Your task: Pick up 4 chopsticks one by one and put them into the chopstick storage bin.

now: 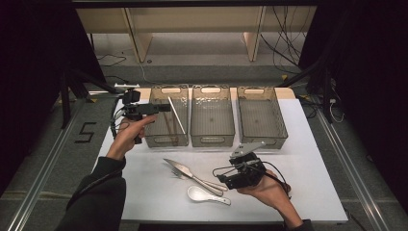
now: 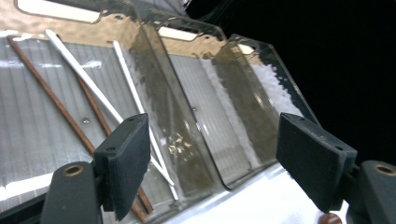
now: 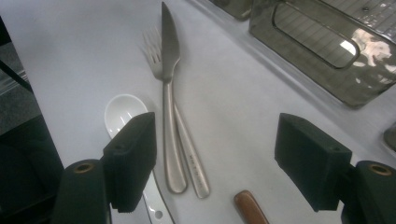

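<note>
Left gripper (image 2: 210,154) with jaws apart, empty, above the smoky clear plastic bin (image 1: 166,137) holding thin chopsticks (image 2: 84,77); right gripper (image 3: 215,154) released, steel knife (image 3: 170,88), fork (image 3: 187,154), white ceramic spoon (image 3: 122,109) just ahead

The high view looks forward and down from above the person's side, taking in the whole white tabletop (image 1: 308,192) from afar. The left gripper view rides close over the left smoky bin (image 2: 56,107), facing along the row of bins (image 1: 211,118) that the high view also shows. The right gripper view sits low, near the knife (image 3: 169,88), fork (image 3: 154,51) and white spoon (image 3: 122,109), which the high view shares.
</note>
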The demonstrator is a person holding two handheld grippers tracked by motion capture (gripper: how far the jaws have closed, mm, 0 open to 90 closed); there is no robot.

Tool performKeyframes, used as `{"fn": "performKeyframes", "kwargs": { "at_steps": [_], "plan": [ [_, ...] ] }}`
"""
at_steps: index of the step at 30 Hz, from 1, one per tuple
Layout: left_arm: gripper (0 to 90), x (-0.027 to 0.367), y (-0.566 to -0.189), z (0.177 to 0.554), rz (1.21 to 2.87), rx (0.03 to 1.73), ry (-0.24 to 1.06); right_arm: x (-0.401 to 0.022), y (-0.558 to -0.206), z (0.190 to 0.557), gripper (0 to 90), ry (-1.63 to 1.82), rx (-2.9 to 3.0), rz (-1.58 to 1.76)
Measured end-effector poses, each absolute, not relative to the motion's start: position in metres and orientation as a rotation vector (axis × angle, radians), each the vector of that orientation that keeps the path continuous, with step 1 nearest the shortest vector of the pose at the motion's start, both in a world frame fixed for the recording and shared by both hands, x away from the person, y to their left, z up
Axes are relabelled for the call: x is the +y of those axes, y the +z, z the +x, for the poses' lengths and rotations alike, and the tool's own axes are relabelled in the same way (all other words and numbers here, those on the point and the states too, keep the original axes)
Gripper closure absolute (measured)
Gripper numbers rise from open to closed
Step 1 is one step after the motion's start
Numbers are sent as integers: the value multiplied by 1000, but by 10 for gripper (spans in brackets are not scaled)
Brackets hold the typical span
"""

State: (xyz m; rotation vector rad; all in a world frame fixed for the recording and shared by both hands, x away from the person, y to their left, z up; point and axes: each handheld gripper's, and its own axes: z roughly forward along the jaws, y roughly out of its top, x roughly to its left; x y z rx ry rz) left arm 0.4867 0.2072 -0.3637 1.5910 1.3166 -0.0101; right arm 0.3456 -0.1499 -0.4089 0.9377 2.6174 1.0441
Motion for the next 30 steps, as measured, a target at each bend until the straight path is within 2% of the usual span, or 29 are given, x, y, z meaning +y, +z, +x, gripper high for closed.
{"fn": "performKeyframes", "kwargs": {
  "at_steps": [13, 30],
  "plan": [
    [240, 204, -379, 436, 1622, 1224, 6, -137, -419, 339, 313, 989, 2689, 894],
    [215, 206, -398, 408, 1682, 1155, 18, -131, -432, 333, 317, 948, 2748, 867]
  ]
}}
